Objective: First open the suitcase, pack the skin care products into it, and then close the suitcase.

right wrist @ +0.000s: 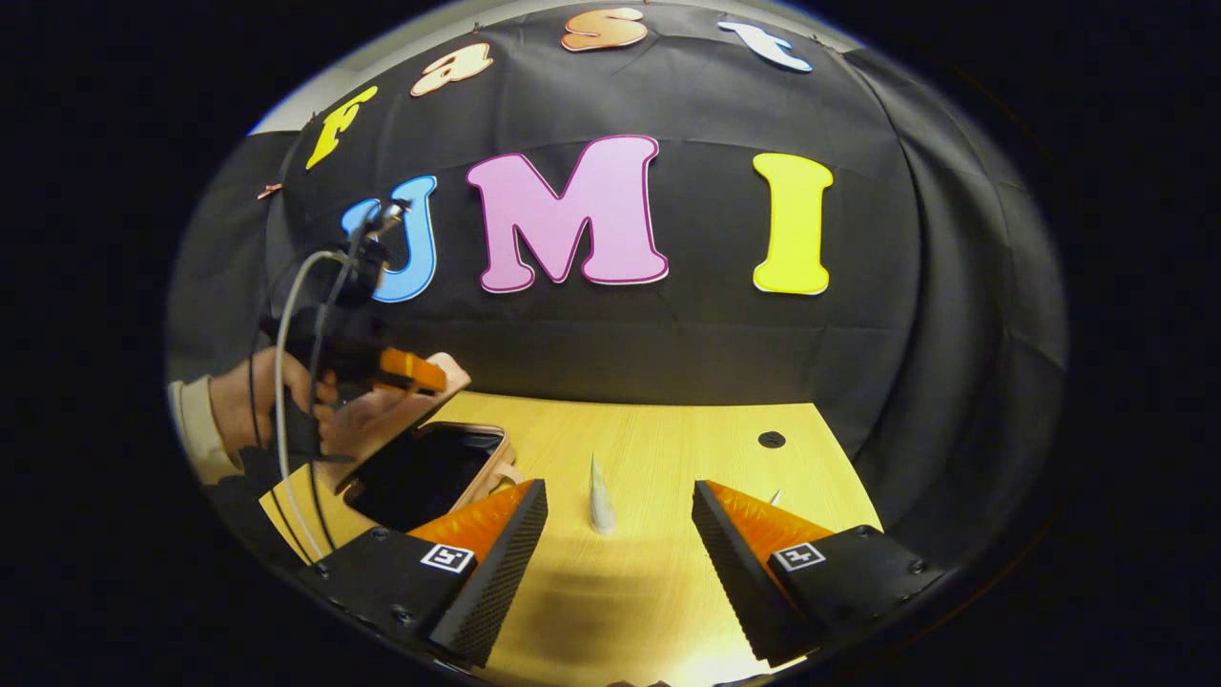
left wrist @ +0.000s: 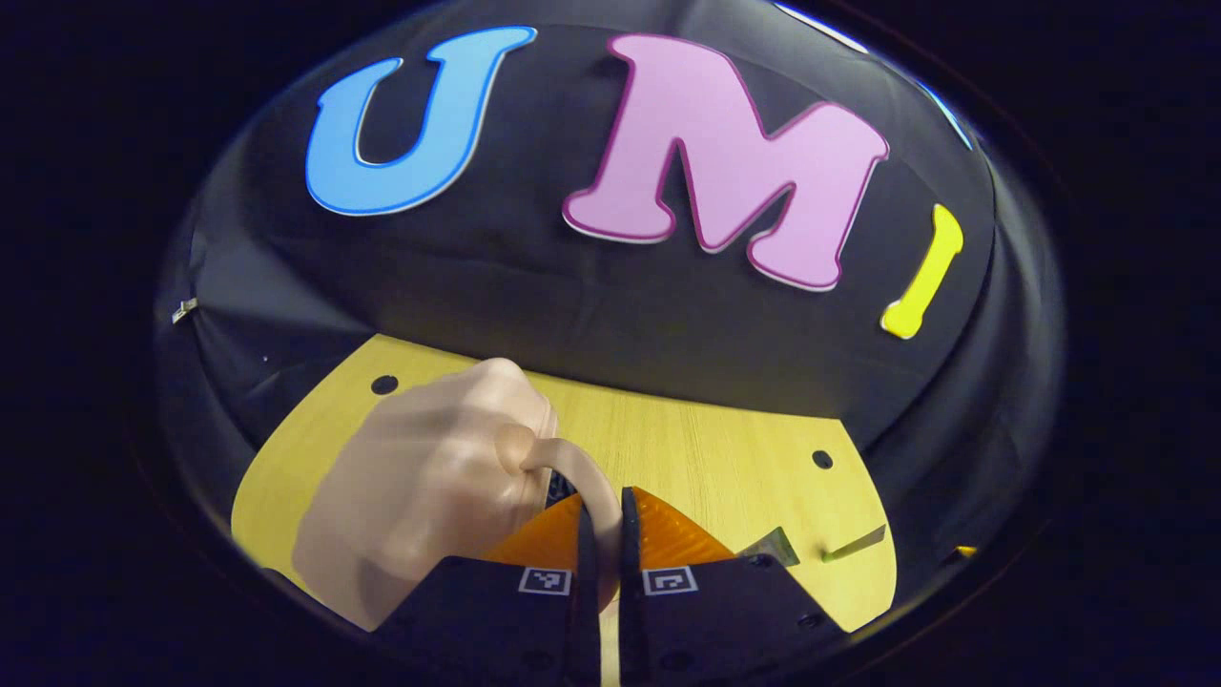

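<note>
Light wood-grain table [right wrist: 668, 448], a few small round dark holes [right wrist: 772, 440] in the top. Pink suitcase [right wrist: 434, 468] sat on its left part, lid raised, dark interior showing. A white tube [right wrist: 601, 496] stood upright on the bare wood just right of the case, apart from it. In the left gripper view, the suitcase [left wrist: 429, 477] covered the near-left of the table [left wrist: 725, 448].

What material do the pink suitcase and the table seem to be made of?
The suitcase looks like hard moulded plastic with a smooth matte finish: rounded shell, soft even shading, no fabric weave. The table looks like wood or a wood-look laminate, pale yellow with fine straight grain lines and a slight sheen.
</note>
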`<state>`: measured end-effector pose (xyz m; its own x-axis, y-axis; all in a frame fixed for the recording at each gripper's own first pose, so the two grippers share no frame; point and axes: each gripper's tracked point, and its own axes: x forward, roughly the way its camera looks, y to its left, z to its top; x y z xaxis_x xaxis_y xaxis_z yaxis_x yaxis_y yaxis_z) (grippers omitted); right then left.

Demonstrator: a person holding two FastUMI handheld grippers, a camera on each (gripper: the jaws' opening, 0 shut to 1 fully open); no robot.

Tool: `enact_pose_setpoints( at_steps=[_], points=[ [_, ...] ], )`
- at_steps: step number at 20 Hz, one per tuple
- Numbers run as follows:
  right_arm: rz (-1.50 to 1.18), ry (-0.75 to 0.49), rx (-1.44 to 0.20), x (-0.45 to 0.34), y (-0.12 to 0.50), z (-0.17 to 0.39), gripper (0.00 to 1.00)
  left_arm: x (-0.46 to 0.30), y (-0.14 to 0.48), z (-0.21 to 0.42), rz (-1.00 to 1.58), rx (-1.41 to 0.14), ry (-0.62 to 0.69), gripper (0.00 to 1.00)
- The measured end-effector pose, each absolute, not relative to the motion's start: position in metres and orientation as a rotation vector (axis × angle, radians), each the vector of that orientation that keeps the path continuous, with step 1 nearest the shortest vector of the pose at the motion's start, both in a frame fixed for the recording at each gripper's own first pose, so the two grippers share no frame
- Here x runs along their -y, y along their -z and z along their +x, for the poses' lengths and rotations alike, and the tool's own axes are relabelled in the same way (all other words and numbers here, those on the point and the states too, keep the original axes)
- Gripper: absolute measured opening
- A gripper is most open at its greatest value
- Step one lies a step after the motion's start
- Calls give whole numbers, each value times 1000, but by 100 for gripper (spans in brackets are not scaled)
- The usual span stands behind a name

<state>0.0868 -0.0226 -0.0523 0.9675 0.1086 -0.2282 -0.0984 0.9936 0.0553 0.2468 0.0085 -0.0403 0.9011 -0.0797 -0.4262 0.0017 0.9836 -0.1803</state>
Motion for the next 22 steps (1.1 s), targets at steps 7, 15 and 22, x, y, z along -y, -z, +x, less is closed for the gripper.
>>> enact_pose_setpoints(
  at_steps=[7,15,22],
  points=[
    [24,-6,-212,25,46,94,97,-267,-26,232,-36,-354,-203,12],
    [-27,86,-257,2,62,89,97,-447,89,263,-83,-496,-316,11],
    [-95,163,-253,7,62,65,96,-476,198,280,-188,-688,-443,11]
  ],
)
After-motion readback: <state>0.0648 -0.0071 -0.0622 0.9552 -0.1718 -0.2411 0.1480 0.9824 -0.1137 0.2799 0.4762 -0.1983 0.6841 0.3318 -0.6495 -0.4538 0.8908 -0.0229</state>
